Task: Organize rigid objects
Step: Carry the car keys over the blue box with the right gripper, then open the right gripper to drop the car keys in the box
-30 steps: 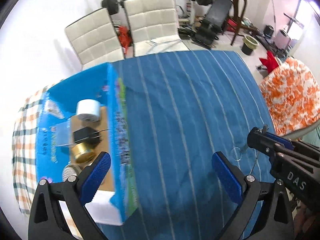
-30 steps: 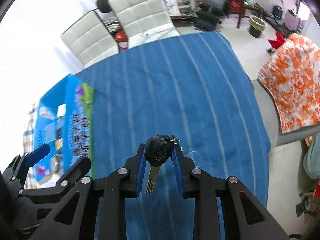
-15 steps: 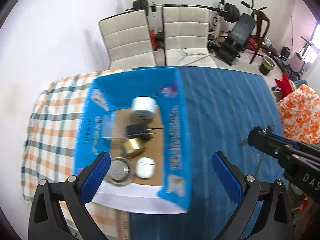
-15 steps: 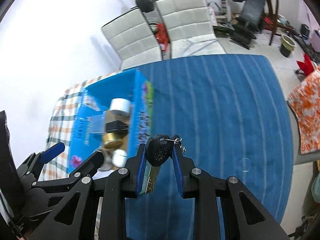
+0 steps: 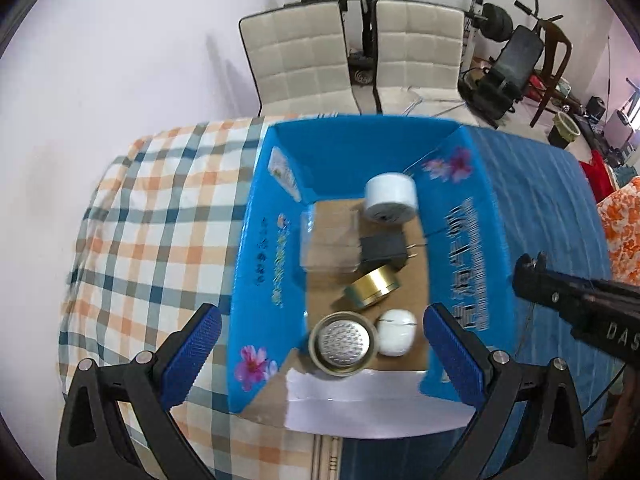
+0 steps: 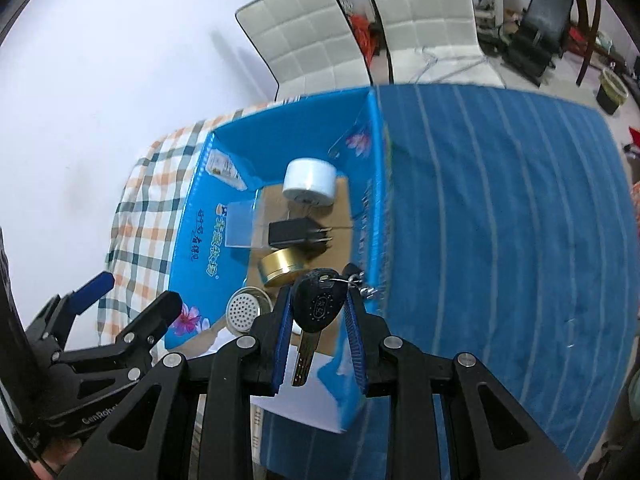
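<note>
My right gripper [image 6: 318, 312] is shut on a black-headed key [image 6: 318, 308] and holds it over the near right corner of an open blue box [image 6: 192, 240]. The box [image 5: 264, 248] holds a white roll [image 5: 390, 204], a black charger [image 5: 382, 250], a gold tin [image 5: 372, 286], a metal strainer lid [image 5: 344, 344], a white case [image 5: 396, 332] and a clear plastic box [image 5: 328, 240]. My left gripper [image 5: 320, 348] is open and empty above the box's near edge. The right gripper also shows in the left wrist view [image 5: 576, 304].
The box stands where a checked cloth [image 5: 152, 216] meets a blue striped cloth [image 6: 500, 220] on the table. Two white chairs [image 5: 352, 52] stand behind the table. Gym gear [image 5: 516, 64] and an orange patterned cover [image 5: 624, 216] lie to the right.
Both grippers have swung left from the blue cloth to over the box. The right gripper still holds the key; the left stays open.
</note>
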Motion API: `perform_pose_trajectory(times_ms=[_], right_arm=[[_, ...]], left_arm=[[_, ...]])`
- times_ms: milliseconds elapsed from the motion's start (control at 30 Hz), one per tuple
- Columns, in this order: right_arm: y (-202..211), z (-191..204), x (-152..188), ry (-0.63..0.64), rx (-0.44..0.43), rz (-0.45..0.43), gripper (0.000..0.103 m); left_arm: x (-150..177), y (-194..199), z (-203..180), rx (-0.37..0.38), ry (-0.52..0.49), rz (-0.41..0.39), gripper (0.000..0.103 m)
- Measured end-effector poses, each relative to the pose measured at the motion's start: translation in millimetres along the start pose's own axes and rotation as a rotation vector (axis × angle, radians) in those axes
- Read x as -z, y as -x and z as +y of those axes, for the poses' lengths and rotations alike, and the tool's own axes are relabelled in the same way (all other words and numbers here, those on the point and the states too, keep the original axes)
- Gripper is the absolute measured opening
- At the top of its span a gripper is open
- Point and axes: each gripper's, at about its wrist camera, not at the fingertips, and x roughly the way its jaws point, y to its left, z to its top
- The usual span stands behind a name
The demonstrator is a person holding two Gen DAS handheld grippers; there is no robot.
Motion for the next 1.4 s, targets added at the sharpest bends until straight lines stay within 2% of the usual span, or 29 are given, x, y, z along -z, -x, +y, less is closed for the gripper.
perform_pose_trajectory(times_ms=[333,367,400,433,700,1100,1400], right_arm=[[-68.9,19.3,-19.6,-0.046,0.046,0.069,0.028],[-77.9,21.9,-21.8,-0.043,0.054,0.075,0.027],[-84.7,23.5,-23.9,-0.041,0.066,0.08,0.018],[-93.2,25.3,-25.2,-0.038,0.079,0.089,0.015],[-140.6,29.6,-26.0,-0.039,0.14,0.138,0.014],[-156.5,21.1,-27.2,-0.046,0.21,0.145,0.014],[-136.8,22.0,-25.0,-0.032,0.256,0.115,0.015]], left_arm=[[0.9,-49.5,19.3,0.021,-0.031,0.046,0.103],[0.8,-55.5,19.8,0.023,-0.035,0.054,0.103],[0.2,-59.2,20.2,0.026,-0.036,0.059,0.103],[-0.1,-63.9,20.5,0.033,-0.038,0.063,0.103],[-0.4,-84.8,21.1,0.043,-0.054,0.088,0.103],[-3.6,-88.6,21.7,0.048,-0.061,0.075,0.103],[-6.0,-76.8,35.2,0.044,-0.016,0.055,0.103]])
